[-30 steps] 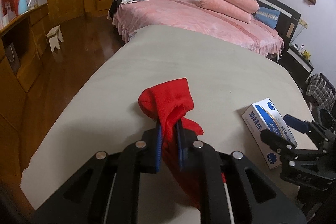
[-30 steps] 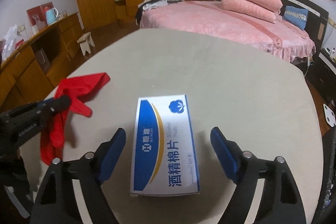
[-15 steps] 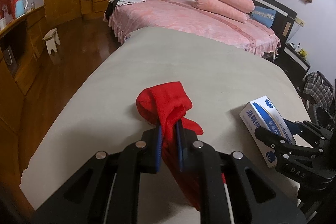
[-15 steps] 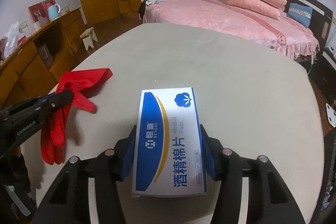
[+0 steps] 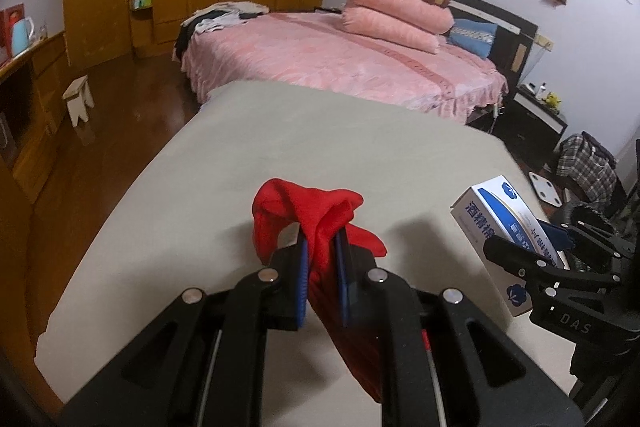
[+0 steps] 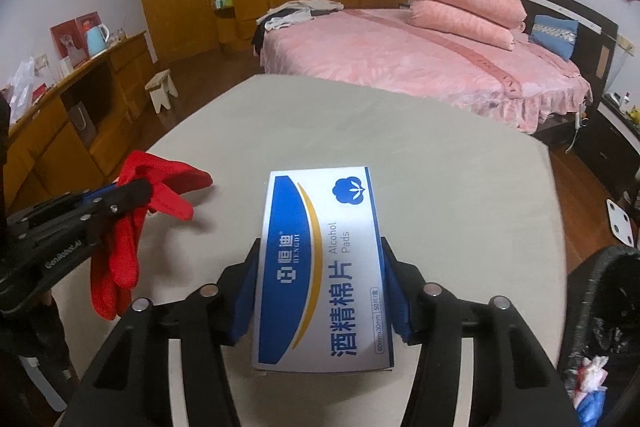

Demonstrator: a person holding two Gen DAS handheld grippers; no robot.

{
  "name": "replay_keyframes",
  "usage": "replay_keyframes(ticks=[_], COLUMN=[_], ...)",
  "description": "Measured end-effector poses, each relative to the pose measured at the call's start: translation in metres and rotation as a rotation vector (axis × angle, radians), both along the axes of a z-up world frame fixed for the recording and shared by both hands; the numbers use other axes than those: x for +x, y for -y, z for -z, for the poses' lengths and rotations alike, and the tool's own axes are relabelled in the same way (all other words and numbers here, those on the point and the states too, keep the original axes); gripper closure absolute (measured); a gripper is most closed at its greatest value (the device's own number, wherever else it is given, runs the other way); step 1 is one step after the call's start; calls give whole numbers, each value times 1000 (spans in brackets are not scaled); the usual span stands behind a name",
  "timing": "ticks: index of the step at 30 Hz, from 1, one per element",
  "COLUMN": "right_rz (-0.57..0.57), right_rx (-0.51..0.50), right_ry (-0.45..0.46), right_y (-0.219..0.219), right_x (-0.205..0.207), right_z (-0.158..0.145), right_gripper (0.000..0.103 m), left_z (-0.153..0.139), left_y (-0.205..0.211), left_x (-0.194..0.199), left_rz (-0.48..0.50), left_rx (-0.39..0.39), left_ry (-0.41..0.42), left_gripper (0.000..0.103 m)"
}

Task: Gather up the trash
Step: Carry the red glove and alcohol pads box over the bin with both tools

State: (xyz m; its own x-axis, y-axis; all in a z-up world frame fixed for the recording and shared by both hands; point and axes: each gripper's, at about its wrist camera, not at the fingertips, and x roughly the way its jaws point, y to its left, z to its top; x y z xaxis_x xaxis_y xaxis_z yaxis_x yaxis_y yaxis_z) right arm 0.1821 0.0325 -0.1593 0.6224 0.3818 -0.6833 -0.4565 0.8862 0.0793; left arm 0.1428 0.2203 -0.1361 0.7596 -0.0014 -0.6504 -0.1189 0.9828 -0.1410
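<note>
A broad, pale grey-beige worktop [image 5: 320, 147] with rounded corners fills the foreground of both views, its matte surface smooth and plain. It stands on a dark reddish-brown polished wooden floor [image 5: 120, 99]. Whether the red cloth and the box touch it cannot be told.

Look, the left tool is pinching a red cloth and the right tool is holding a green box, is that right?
Almost. The box is blue and white, not green; the right wrist view shows it squeezed between the right tool's pads. The rest is right: the left tool is pinching the red cloth.
</note>
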Motion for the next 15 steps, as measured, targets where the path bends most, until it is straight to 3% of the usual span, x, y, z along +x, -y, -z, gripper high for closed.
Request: replay_keyframes(ticks=[15], right_rz=[101], right_rx=[55], right_ry=[76], right_y=[69], right_x=[-20], right_z=[-54], right_gripper=[49], left_z=[-44], left_y=[74], left_x=[-4], left_rz=[111], left_rx=[6], left_ry=[86], left_gripper=[92])
